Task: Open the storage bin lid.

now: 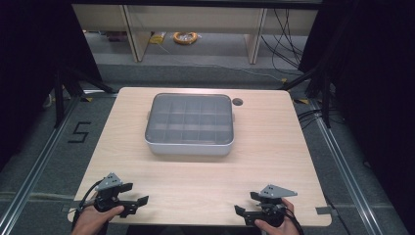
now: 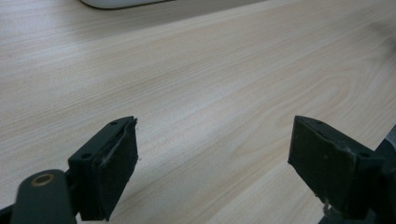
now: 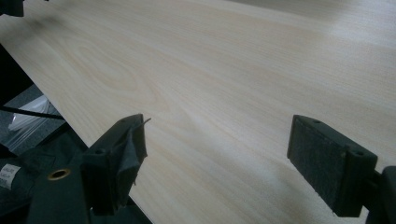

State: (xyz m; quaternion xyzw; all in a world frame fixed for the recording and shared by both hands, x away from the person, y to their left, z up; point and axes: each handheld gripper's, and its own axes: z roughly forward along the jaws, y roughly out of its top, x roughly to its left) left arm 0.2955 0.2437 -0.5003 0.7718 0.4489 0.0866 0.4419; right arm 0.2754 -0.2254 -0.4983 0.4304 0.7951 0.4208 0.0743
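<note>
Left gripper (image 1: 139,203): the jaws stand wide apart and hold nothing. In the left gripper view (image 2: 215,154) only bare wood grain lies between the two black pads (image 2: 116,172). The gripper sits at the near left corner of the table (image 1: 195,181), its jaws pointing toward the right, with the person's left hand (image 1: 93,220) wrapped around its body.

Right gripper (image 1: 243,204): the jaws also stand wide apart and hold nothing. In the right gripper view (image 3: 215,149) plain tabletop shows between the pads (image 3: 317,158), and the near edge of the table runs across the lower left of that view. The gripper sits at the near right corner, its jaws pointing toward the left, held by the right hand (image 1: 274,226). The two grippers face each other and are well apart.

Surroundings: the wooden surface between the grippers and the box carries no other item. A round cable hole (image 1: 237,102) is set into the table just beyond the far right corner of the box.

Container: a grey compartment box (image 1: 189,125) rests at the middle of the table, toward its far side, well apart from both grippers. A translucent lid covers it. A grid of dividers shows through the lid; whether the cells hold anything cannot be told. A rounded white edge of the box (image 2: 121,3) shows at the top of the left gripper view.
</note>
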